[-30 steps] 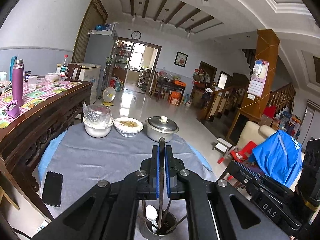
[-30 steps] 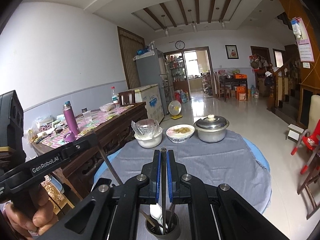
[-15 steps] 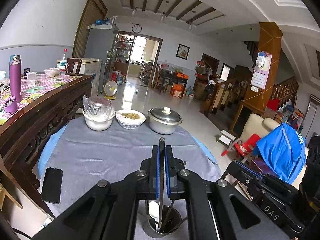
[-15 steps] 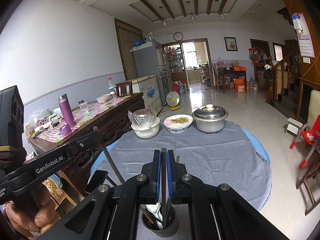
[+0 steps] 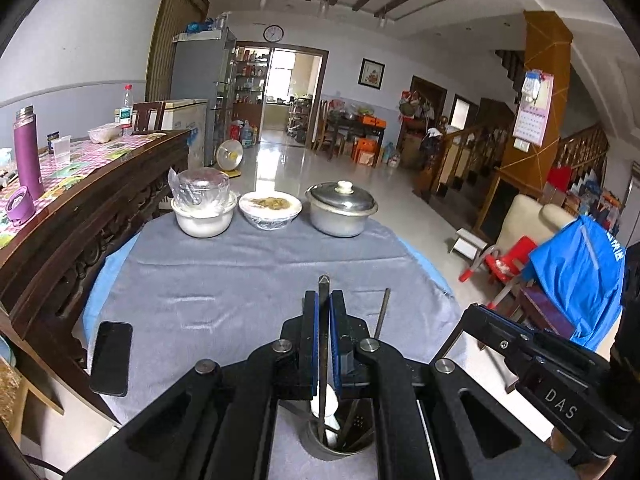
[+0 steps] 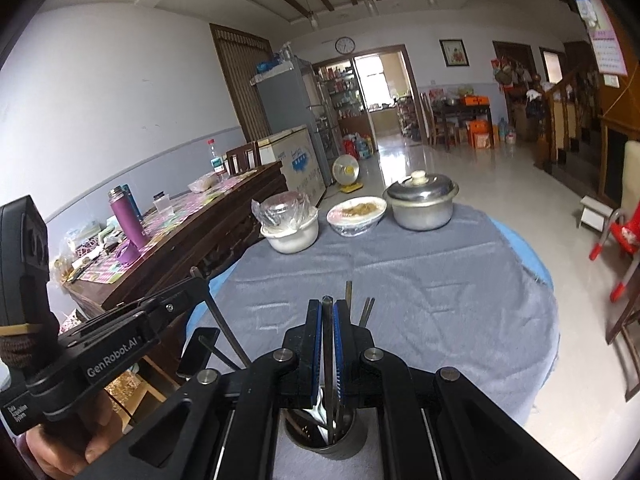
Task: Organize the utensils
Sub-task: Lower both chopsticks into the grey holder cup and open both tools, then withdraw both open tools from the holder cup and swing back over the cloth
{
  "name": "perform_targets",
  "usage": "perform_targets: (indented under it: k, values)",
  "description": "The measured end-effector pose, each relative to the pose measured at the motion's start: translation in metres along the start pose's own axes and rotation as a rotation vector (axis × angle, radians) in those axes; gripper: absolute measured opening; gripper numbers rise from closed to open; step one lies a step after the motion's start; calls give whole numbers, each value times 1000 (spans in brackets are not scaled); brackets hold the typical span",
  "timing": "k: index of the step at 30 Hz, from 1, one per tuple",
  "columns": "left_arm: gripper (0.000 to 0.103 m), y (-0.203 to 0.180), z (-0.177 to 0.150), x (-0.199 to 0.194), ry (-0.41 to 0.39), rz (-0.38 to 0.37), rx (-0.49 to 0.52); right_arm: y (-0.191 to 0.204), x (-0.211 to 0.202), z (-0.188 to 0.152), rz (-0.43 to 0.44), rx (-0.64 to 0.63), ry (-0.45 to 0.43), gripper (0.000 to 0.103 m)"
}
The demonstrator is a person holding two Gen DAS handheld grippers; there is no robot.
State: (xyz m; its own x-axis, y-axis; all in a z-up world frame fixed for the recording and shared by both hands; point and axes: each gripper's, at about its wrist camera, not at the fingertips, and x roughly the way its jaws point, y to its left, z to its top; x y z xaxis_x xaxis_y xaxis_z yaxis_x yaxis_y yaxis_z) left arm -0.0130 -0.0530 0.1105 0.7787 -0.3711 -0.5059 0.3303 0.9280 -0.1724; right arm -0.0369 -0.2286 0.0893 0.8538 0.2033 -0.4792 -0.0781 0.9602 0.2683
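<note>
A metal utensil cup (image 5: 338, 446) stands on the grey cloth at the table's near edge, holding a white spoon (image 5: 330, 408) and several dark chopsticks. My left gripper (image 5: 323, 300) is shut on a dark chopstick (image 5: 323, 336) whose lower end reaches into the cup. My right gripper (image 6: 328, 306) is shut on another dark chopstick (image 6: 328, 344) that also goes down into the cup (image 6: 326, 436). Both grippers hang just above the cup. Other chopstick ends (image 6: 366, 310) stick up behind the right fingers. The left gripper also shows in the right wrist view (image 6: 198, 276).
At the table's far side stand a white bowl with plastic wrap (image 5: 204, 214), a covered bowl of food (image 5: 270, 208) and a lidded metal pot (image 5: 341, 210). A black phone (image 5: 112, 358) lies at the left edge. A wooden sideboard (image 5: 80, 208) stands on the left.
Both grippers have sunk toward the cup with their chopsticks; more of the table shows and other chopstick ends now rise beside the fingers.
</note>
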Motion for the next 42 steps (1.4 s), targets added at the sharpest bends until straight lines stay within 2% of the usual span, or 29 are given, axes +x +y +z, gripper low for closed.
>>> perform_targets:
  k: [4,6,16,21,30,42]
  values:
    - [10,-1,-1,-2,-4,24,16,0,1,0,15,15,-1,7]
    - [24,0,-1,-4,-13,38,19,1,0,0,11,16,-9,7]
    - [36,9,-3,-11,-37,79,20,1,1,0,8,30,-19,7]
    - [53,14,-6,-16,-53,104,27,4,5,-4,6,18,-6,7]
    - [66,40,-12,-29,-81,165,31,-13,18,-14,-31,58,31,7]
    - [68,73,-21,-43,-74,249,36,-59,26,-35,-118,130,84,7]
